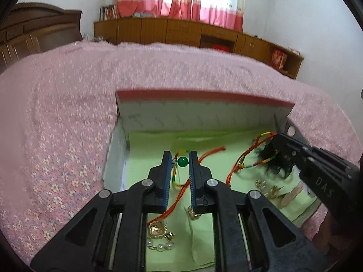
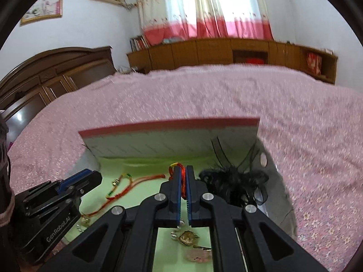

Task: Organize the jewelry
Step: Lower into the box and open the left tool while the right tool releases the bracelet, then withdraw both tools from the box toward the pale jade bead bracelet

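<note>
Two grippers over box [image 1: 204, 111]. Right gripper [image 2: 183, 181] pinches red cord [image 2: 182, 185]: light, limp, snag-prone. Left gripper [image 1: 179, 162] narrow, straddling green bead [image 1: 182, 161], contact unclear; grip cord, not bead.

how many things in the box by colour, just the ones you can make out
Inside the box, as far as the blur allows:
red cords: 2, one by the left gripper, one in the right gripper
green bead: 1
black feathery piece: 1
gold charm: 1
pearl strand: 1
Total: 6
</note>
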